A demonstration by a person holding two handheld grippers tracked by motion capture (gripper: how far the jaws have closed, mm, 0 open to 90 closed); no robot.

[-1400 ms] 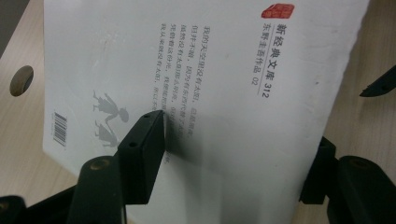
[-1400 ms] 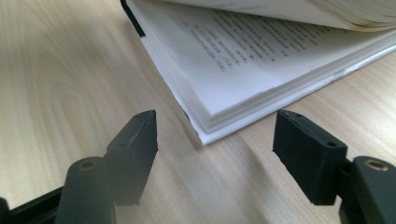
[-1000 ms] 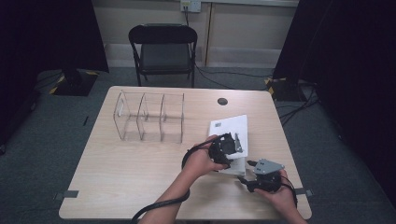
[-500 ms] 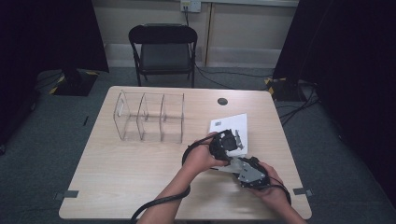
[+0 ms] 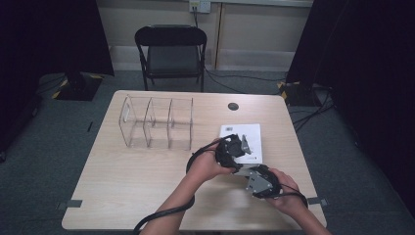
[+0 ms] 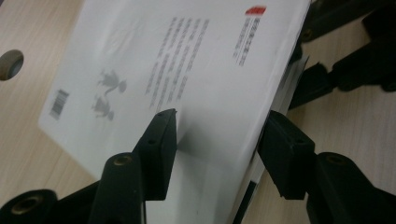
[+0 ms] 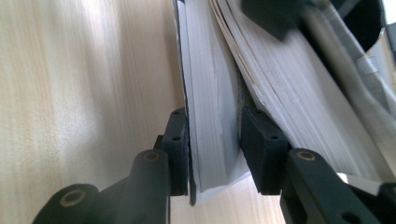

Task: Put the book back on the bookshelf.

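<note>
A: How far along does this look?

B: I'd say early to middle. The book (image 5: pixel 241 140) lies on the tabletop (image 5: pixel 132 171), toward its right side, and both tools are working on its near end. The clear rack (image 5: pixel 156 122) with three slots stands well apart to the left, with nothing in any slot, so if the book is meant to go there, none of that is done.

A: What is each tool doing?

B: The right tool (image 7: pixel 214 140) has just been closing, and its jaws now press on a wad of pages at the book's near edge, seen from the page side. The left tool (image 6: pixel 217 133) has also been closing; one jaw rests over the white cover and the other sits at the book's edge, with the cover tilted up between them. I judge it a grip on the cover, though the contact at the edge is blurred.

A: So the lift is left?

B: Yes, the far end seems to rest on the wood.

A: And the book itself?

B: A white paperback, back cover up: a barcode (image 6: pixel 59 101), grey text, two small figures, a red mark (image 6: pixel 255 10). The pages fan loosely apart.
</note>
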